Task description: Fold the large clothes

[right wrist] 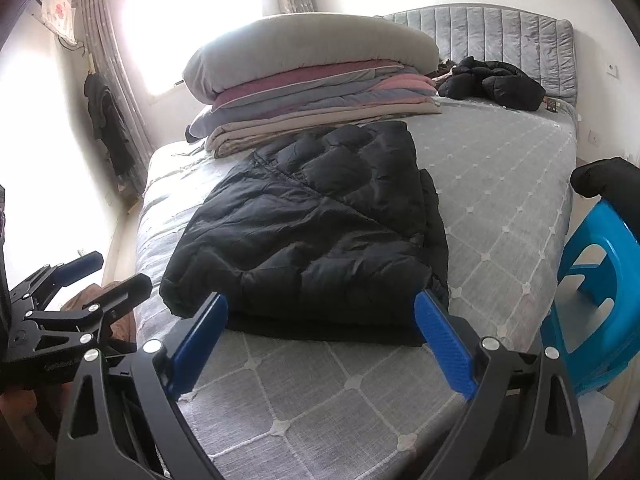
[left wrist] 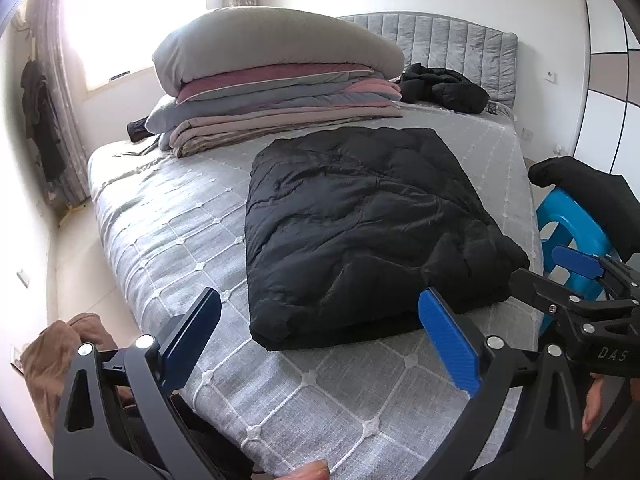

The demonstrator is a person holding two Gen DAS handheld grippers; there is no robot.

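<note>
Black padded jacket (left wrist: 360, 232) lies folded into a thick, nearly square bundle on the grey quilted bedspread (left wrist: 180, 248), in the middle of the bed and toward its near edge. Its surface is wrinkled and puffy, and a thinner dark layer sticks out flat from under the near side. In the right wrist view the same jacket (right wrist: 312, 240) shows a diagonal fold line across the top.

Both grippers are held above the near edge of the bed, and neither touches the jacket. The left gripper (left wrist: 320, 340) has its blue fingers spread wide apart, with nothing between them. The right gripper (right wrist: 322, 340) is also spread wide and holds nothing; from the left wrist view it (left wrist: 560, 276) appears at the right, beside the near right corner of the bundle.

Behind the jacket, a stack of folded blankets (left wrist: 280, 108) with a big grey pillow (left wrist: 276, 44) on top stands near the head of the bed. A second black garment (left wrist: 444, 88) lies crumpled just in front of the grey padded headboard (left wrist: 452, 36). At the right side of the bed stands a blue plastic stool (right wrist: 600, 280). Brown cloth (left wrist: 52, 356) lies on the floor at the left, and dark clothes (left wrist: 40, 116) hang by the curtain near the bright window.
</note>
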